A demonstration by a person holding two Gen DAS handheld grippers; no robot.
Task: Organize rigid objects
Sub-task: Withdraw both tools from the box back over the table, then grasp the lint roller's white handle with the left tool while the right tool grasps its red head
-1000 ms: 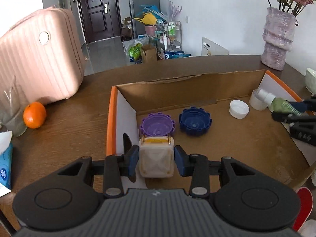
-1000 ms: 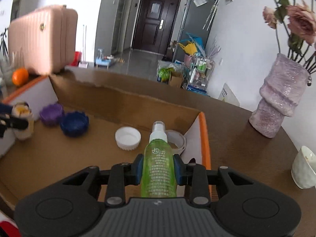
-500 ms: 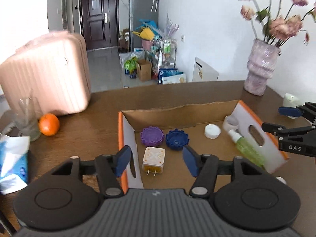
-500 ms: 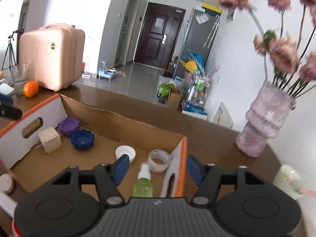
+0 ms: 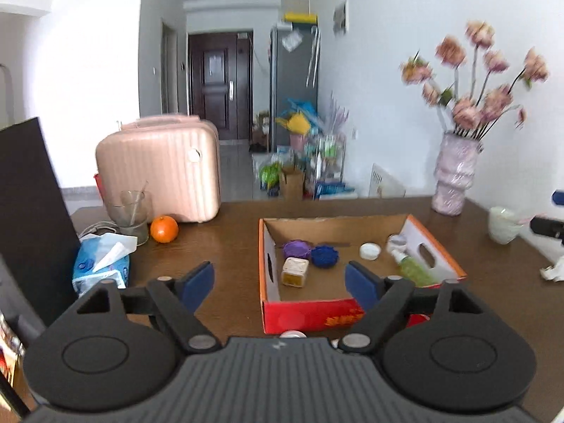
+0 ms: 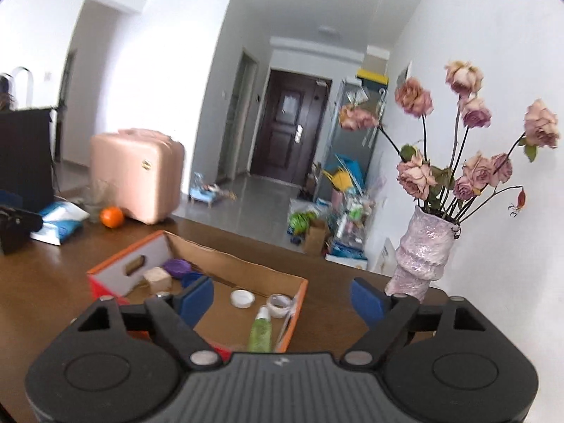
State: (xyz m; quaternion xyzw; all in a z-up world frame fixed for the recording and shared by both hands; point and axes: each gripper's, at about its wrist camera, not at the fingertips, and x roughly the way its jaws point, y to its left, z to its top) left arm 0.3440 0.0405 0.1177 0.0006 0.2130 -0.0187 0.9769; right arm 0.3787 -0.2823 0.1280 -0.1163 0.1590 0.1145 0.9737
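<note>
Change since a second ago: both grippers have let go and drawn back and up from the cardboard box (image 5: pixel 356 308); the cream cube and the green spray bottle, then clamped, now lie loose inside it.

Left gripper (image 5: pixel 280 283): jaws opening, wide apart, nothing between the blue pads.
Right gripper (image 6: pixel 282 299): jaws opening, wide apart, nothing held.

Cardboard box: shallow open tray, brown inside, orange-edged white end walls with hand slots, red printed near wall; on the wooden table (image 5: pixel 218 246), right of centre.

Contents:
- Cream cube (image 5: pixel 295 271): rounded corners, yellowish near face; near-left part of the floor.
- Purple cap (image 5: pixel 297 249): ribbed, round; just beyond the cube.
- Blue cap (image 5: pixel 324 256): ribbed, round; touching or just beside the purple cap, to its right.
- White cap (image 5: pixel 369 250): small, round; mid-floor, far side.
- Tape roll (image 6: pixel 280 305): pale ring; far-right corner.
- Green spray bottle (image 5: pixel 412 268): translucent green, white nozzle, lying flat along the right wall, nozzle towards the tape roll.

Off the box: orange (image 5: pixel 164 229), pink case (image 5: pixel 158 172), vase of roses (image 6: pixel 421 252).
</note>
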